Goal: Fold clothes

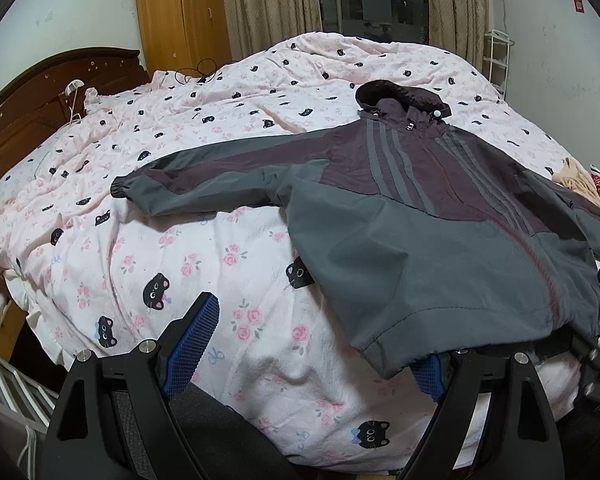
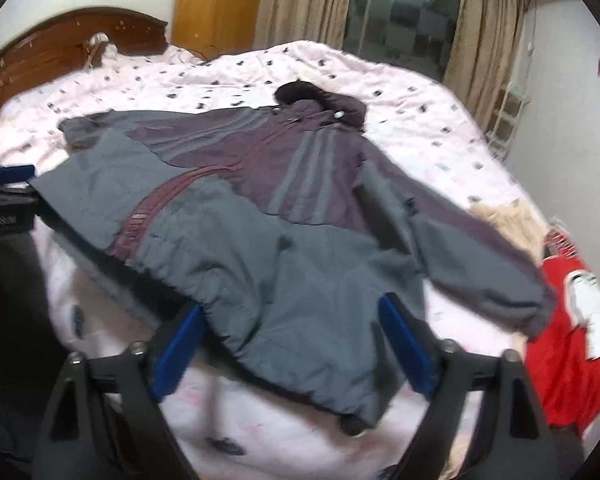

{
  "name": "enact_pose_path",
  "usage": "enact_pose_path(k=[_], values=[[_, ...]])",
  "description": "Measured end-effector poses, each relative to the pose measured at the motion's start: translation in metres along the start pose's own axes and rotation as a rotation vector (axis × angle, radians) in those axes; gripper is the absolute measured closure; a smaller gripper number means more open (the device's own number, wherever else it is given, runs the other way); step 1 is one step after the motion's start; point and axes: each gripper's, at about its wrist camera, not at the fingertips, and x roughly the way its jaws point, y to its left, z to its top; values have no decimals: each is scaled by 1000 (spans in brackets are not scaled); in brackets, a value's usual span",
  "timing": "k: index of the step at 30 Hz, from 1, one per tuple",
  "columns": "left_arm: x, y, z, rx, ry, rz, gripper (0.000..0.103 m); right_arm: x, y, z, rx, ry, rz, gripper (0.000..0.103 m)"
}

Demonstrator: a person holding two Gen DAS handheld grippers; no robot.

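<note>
A grey and maroon hooded jacket (image 1: pixel 440 240) lies spread front up on a bed, hood (image 1: pixel 404 98) at the far end and one sleeve (image 1: pixel 188 184) stretched out left. My left gripper (image 1: pixel 312 356) is open at the near hem corner. Its left pad (image 1: pixel 196 340) rests over bare duvet and its right pad (image 1: pixel 426 374) sits partly under the hem. In the right wrist view the jacket (image 2: pixel 300 208) looks blurred. My right gripper (image 2: pixel 292 350) is open, and the elastic hem lies between its blue pads (image 2: pixel 180 352).
The bed has a pink duvet (image 1: pixel 220 272) printed with cats and roses. A red garment (image 2: pixel 568 344) and a beige one (image 2: pixel 508 220) lie at the right edge. A wooden headboard (image 1: pixel 40 112) stands left, with a wardrobe (image 1: pixel 180 12) and curtains behind.
</note>
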Motion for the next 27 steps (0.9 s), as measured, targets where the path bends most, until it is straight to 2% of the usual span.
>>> enact_pose_path(k=[4, 7, 10, 15, 19, 22, 24, 26, 27], values=[[-5, 11, 5, -62, -34, 6, 19, 5, 6, -8, -37, 31, 4, 12], [-2, 23, 7, -116, -31, 10, 19, 13, 8, -13, -66, 57, -61, 12], [3, 29, 7, -145, -5, 6, 19, 14, -8, -11, -4, 49, -130, 12], [12, 16, 2, -90, 38, 10, 19, 4, -46, -4, 145, 3, -215, 12], [21, -6, -2, -4, 72, 72, 19, -15, -73, 3, 233, -56, -268, 12], [32, -14, -4, 11, 107, 112, 19, -20, -84, 4, 262, -74, -298, 12], [36, -15, -4, 0, 112, 138, 15, -24, -92, 5, 281, -85, -318, 11], [36, -15, -3, -5, 105, 174, 5, -28, -100, 5, 301, -96, -338, 11], [34, -14, -3, 1, 100, 191, 4, -30, -104, 6, 310, -102, -348, 11]])
